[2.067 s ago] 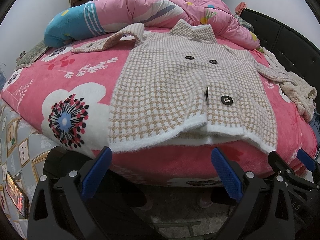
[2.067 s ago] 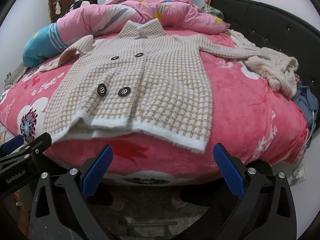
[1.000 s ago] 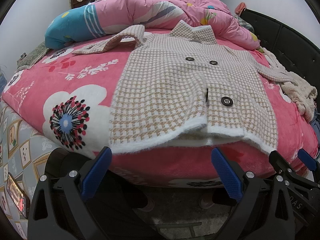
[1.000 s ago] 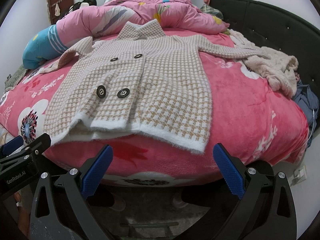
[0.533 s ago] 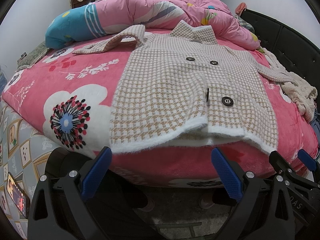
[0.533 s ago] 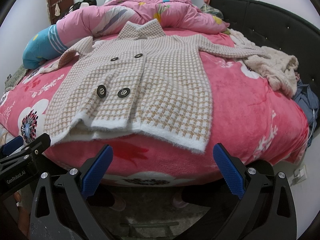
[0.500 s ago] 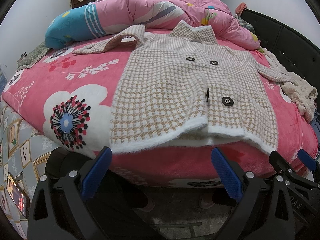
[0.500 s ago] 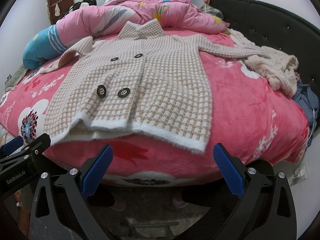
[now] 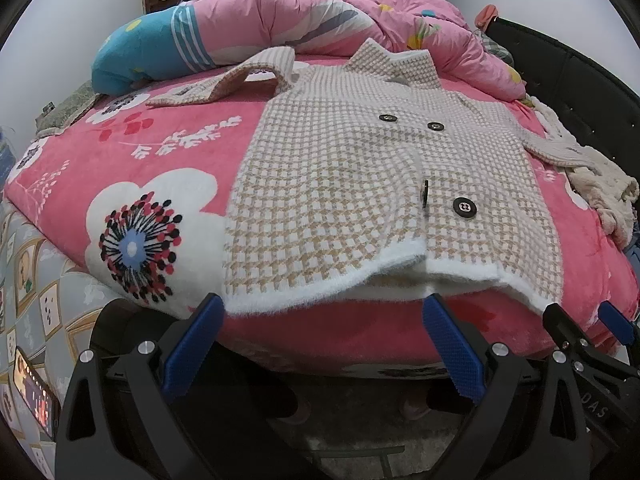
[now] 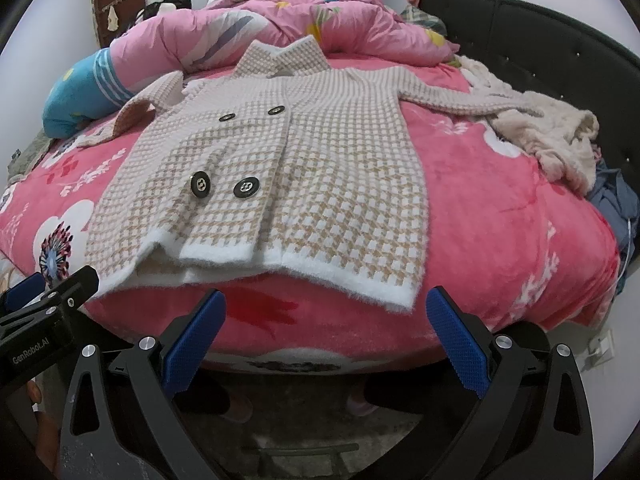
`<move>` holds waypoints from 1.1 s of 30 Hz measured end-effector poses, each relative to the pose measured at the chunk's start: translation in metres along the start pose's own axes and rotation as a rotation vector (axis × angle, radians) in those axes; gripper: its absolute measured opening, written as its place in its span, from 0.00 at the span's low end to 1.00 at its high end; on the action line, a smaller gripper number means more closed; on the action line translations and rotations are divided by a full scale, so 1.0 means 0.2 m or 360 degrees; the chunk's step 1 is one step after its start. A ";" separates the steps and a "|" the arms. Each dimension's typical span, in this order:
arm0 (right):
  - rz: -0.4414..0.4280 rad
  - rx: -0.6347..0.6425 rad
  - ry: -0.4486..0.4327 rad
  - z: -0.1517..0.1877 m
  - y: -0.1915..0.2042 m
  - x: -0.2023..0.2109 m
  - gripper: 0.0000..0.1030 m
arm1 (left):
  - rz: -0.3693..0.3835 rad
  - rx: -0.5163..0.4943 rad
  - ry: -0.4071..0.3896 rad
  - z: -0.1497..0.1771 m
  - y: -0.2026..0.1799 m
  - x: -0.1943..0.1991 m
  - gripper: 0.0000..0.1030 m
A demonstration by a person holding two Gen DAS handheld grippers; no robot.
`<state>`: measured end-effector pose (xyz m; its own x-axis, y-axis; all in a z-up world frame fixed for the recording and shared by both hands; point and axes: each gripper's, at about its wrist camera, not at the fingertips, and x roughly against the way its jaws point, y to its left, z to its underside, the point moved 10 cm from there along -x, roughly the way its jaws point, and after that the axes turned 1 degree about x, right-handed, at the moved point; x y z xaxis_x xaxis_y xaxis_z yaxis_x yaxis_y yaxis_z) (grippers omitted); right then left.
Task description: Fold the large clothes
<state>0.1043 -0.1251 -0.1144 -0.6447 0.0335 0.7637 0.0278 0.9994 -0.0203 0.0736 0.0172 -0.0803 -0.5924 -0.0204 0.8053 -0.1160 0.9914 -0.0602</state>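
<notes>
I am holding the left gripper [image 9: 320, 316] and the right gripper [image 10: 324, 312] just off the foot of the bed [image 10: 500, 208], both with jaws spread wide and nothing between them. The coat [image 10: 304, 168] is lying face up on the pink blanket, buttoned, its white hem [image 9: 320, 296] hanging slightly over the near edge right in front of both grippers.

I am judging it a thick, fuzzy knit: soft, floppy, fairly heavy for a garment, and likely to sag and stretch if lifted by one point. The plush blanket will probably drag on it, so lifting should beat sliding. The two hem corners look like the best holds, where the doubled band gives the pads something firm; the big buttons [image 10: 224, 186] are worth avoiding.

Farther up, one sleeve [image 10: 448, 96] is running out onto a cream heap of clothes [image 10: 552, 140]; the other sleeve [image 9: 224, 84] is arching toward the quilt [image 9: 280, 12]. The collar [image 10: 280, 58] is lying farthest away.
</notes>
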 end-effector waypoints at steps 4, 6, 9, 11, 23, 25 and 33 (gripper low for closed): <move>0.0002 -0.0006 0.0010 -0.02 0.00 -0.02 0.94 | -0.0007 0.0003 0.0014 -0.01 0.00 -0.04 0.95; 0.0002 -0.0008 0.0016 -0.03 -0.01 -0.04 0.94 | -0.0012 0.0007 0.0020 -0.03 0.01 -0.06 0.95; -0.0002 -0.0012 0.0021 -0.05 -0.01 -0.06 0.94 | -0.0028 0.0010 0.0018 -0.06 0.01 -0.09 0.95; -0.0004 -0.0012 0.0016 -0.08 -0.02 -0.08 0.94 | -0.0036 0.0014 0.0009 -0.09 0.02 -0.10 0.95; -0.0001 -0.0031 0.0042 -0.34 -0.18 -0.38 0.94 | -0.0139 -0.0086 -0.0041 -0.44 0.05 -0.39 0.95; -0.0004 -0.0034 0.0070 -0.37 -0.20 -0.45 0.94 | -0.0159 -0.0081 -0.0021 -0.47 0.06 -0.47 0.95; -0.0031 -0.0058 0.0195 -0.32 -0.27 -0.69 0.94 | -0.0228 -0.0106 0.0148 -0.42 0.11 -0.74 0.95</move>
<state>0.2408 -0.1838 -0.1774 -0.5473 0.0104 0.8369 0.0452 0.9988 0.0171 0.2258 0.0527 -0.1510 -0.4972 -0.1532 0.8540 -0.1391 0.9856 0.0959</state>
